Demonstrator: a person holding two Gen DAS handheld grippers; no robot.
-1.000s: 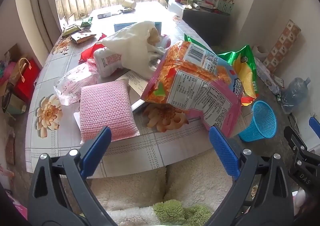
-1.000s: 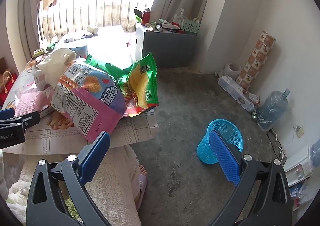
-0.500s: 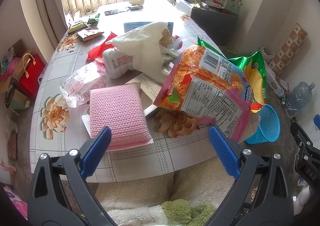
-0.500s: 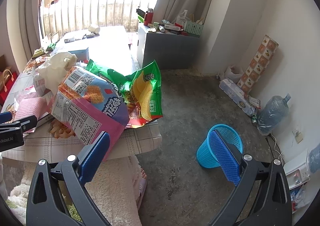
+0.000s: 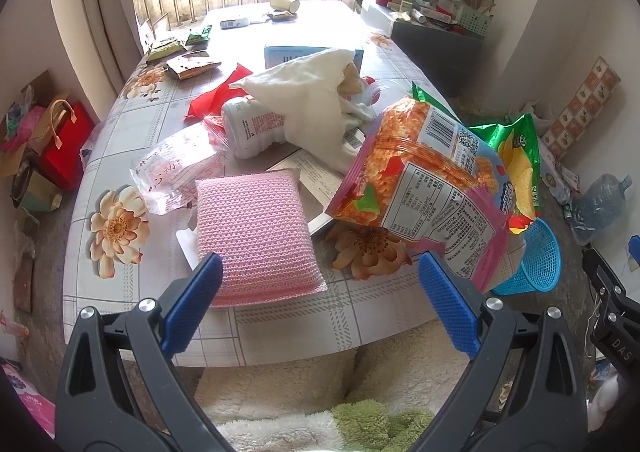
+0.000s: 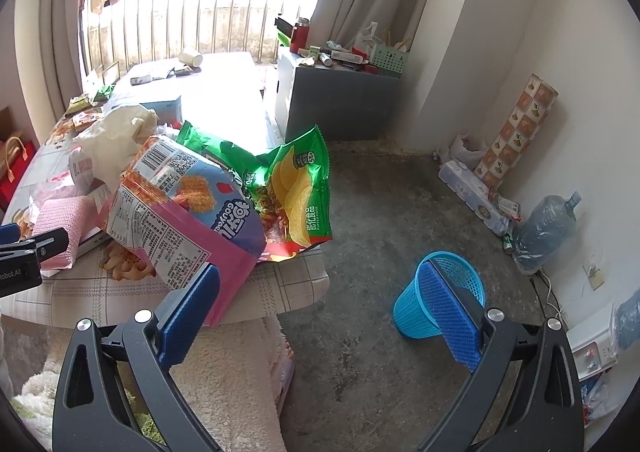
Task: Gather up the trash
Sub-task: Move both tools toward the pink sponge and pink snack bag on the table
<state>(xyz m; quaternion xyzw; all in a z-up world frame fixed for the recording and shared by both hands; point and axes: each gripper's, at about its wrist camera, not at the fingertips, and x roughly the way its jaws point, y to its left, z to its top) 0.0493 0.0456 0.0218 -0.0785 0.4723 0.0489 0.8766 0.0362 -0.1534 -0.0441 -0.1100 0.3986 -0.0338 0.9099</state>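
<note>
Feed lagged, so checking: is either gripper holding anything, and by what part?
Nothing held. Left gripper and right gripper are both open and empty.

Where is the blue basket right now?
In the right wrist view, the blue basket stands on the floor, right of the table and beyond the right gripper.

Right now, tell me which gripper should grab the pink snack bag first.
Right. The right gripper is open, with its left finger already at the pink snack bag overhanging the table edge, and the blue basket lies just ahead. The left gripper faces the pink sponge.
</note>
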